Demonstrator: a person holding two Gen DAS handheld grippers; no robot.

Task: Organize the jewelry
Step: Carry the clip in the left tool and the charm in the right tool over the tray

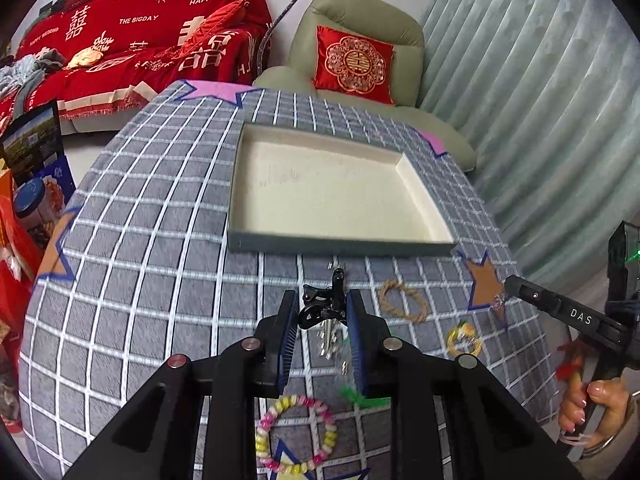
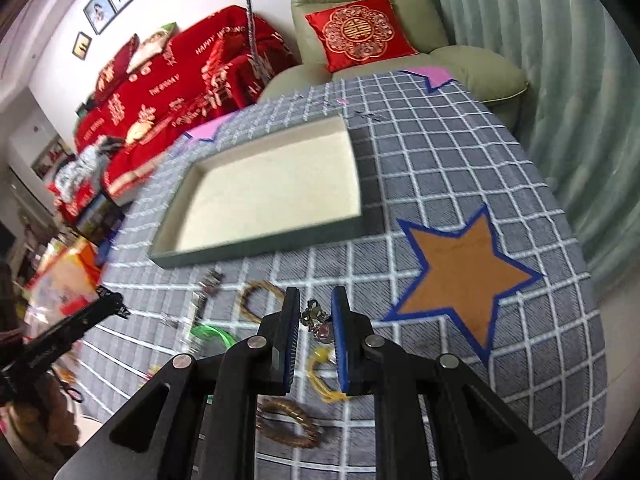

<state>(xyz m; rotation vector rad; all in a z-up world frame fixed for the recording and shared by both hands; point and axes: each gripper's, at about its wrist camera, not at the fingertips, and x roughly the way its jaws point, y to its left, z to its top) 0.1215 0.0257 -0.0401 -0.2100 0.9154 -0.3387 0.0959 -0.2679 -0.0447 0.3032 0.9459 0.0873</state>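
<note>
One tray [image 1: 240,184] is sitting on the far half of the bench [image 1: 160,280]. Two grippers are showing: the left gripper [image 1: 323,309] is carrying one black clip [image 1: 322,300], and the right gripper [image 2: 315,318] is carrying one small charm [image 2: 316,320]. Lying on the near bench are one brown rope ring [image 1: 403,301], one yellow ring [image 1: 464,340], one pink-and-yellow bead bracelet [image 1: 296,434], one brown bead bracelet [image 2: 288,422] and one green loop [image 2: 212,336]. Star patches are numbering six across the left view; one orange star [image 2: 464,276] is filling the right side. One armchair [image 1: 360,12] is holding one red cushion [image 1: 354,62].
</note>
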